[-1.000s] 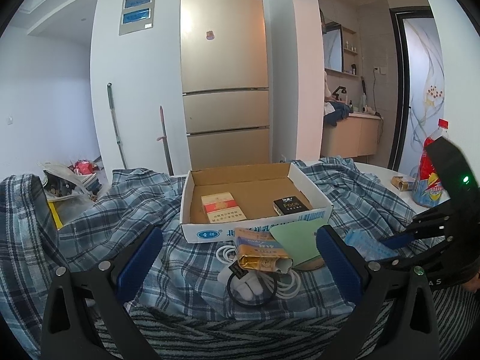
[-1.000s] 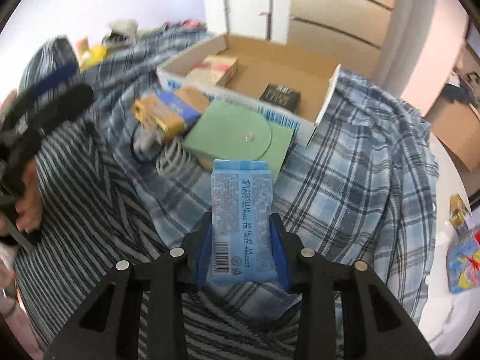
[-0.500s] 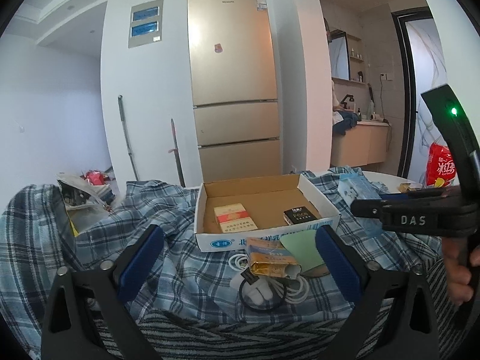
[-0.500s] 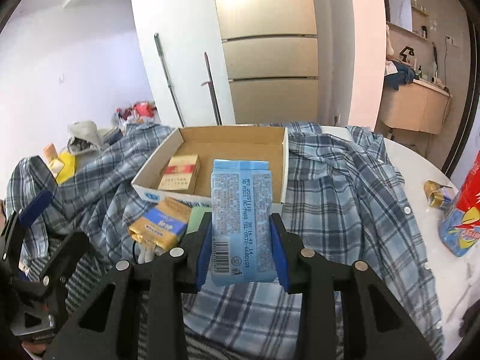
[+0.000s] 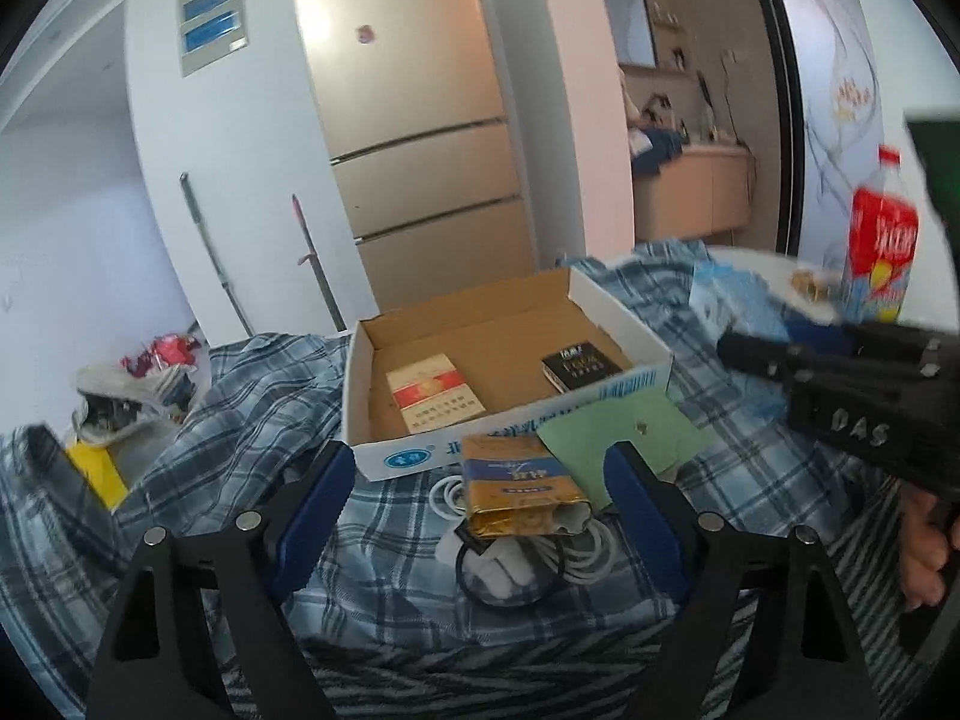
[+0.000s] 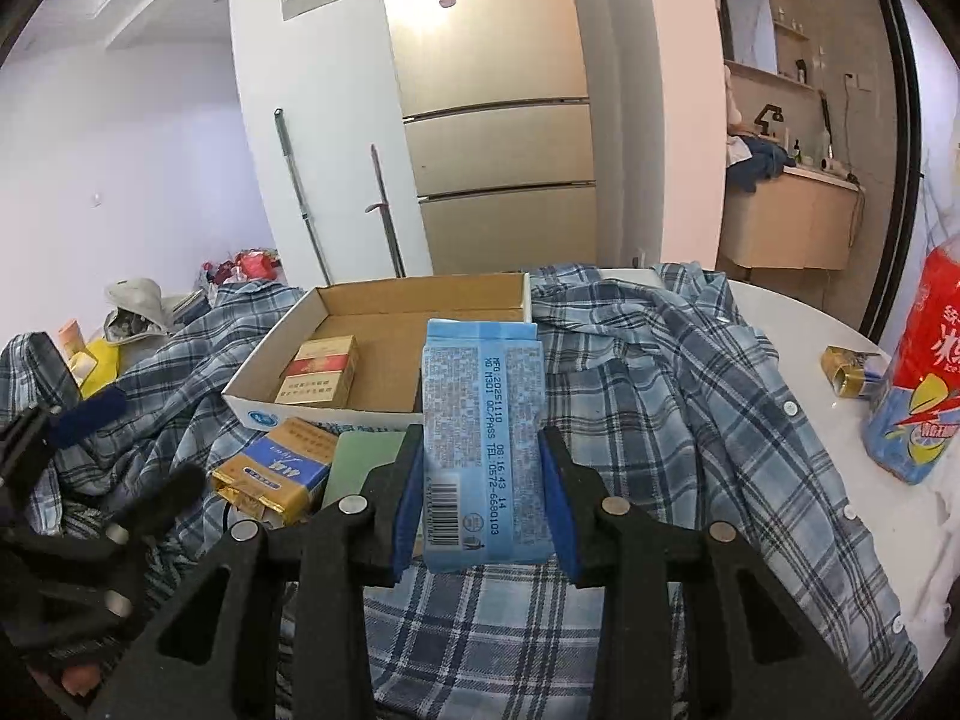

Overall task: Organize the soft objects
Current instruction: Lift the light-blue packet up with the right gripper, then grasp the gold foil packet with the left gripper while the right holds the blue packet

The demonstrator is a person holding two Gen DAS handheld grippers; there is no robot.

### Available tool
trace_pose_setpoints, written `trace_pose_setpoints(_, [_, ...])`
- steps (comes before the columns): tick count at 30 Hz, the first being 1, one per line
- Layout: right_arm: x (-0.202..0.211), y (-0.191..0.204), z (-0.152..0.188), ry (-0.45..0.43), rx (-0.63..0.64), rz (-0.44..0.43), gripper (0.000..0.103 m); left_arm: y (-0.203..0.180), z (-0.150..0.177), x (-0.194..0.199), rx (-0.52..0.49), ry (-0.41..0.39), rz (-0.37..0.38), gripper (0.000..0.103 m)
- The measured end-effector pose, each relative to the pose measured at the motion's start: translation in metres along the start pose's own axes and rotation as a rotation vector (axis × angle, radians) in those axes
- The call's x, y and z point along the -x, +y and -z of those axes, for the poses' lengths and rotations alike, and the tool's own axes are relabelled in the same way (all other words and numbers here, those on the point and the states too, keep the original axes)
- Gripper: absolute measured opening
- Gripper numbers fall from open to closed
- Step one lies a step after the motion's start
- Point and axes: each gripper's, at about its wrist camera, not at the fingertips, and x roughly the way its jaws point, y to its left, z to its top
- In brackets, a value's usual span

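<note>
My right gripper (image 6: pixel 483 474) is shut on a light blue tissue pack (image 6: pixel 483 420) and holds it upright above the plaid shirt (image 6: pixel 678 384), in front of the open cardboard box (image 6: pixel 384 306). The pack also shows in the left wrist view (image 5: pixel 738 312), at the right of the box (image 5: pixel 510 420). My left gripper (image 5: pixel 474 504) is open and empty, low over a gold and blue packet (image 5: pixel 519 480) that lies on white cables (image 5: pixel 576 552). The box holds a red and white carton (image 5: pixel 432 399) and a black carton (image 5: pixel 579 363).
A green card (image 5: pixel 624 432) lies against the box front. A red and blue bottle (image 6: pixel 918 372) and a small gold packet (image 6: pixel 849 363) stand on the white table at the right. A fridge (image 6: pixel 492 108) and leaning poles stand behind. Clutter lies on the floor at the left.
My right gripper has lifted the tissue pack and levelled out, now facing the box from the right. My left gripper has shifted and tilted a little, still over the gold packet.
</note>
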Motion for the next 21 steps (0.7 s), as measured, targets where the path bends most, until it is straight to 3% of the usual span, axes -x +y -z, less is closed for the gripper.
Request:
trace_pose_setpoints(8, [0.0, -0.004, 0.001, 0.005, -0.02, 0.012, 0.036, 0.0, 0.001, -0.049, 0.052, 0.177, 0.091, 0.087])
trace_pose_setpoints(10, [-0.002, -0.003, 0.001, 0.011, -0.018, 0.011, 0.036, 0.004, 0.003, -0.052, 0.071, 0.184, 0.102, 0.085])
trace_pose_setpoints(12, [-0.003, -0.003, 0.001, 0.019, -0.016, 0.012, 0.036, 0.005, 0.004, -0.051, 0.076, 0.18, 0.111, 0.076])
trace_pose_setpoints(21, [-0.008, -0.005, 0.002, 0.049, -0.028, 0.01, 0.036, -0.008, 0.007, -0.055, 0.018, 0.208, 0.106, 0.073])
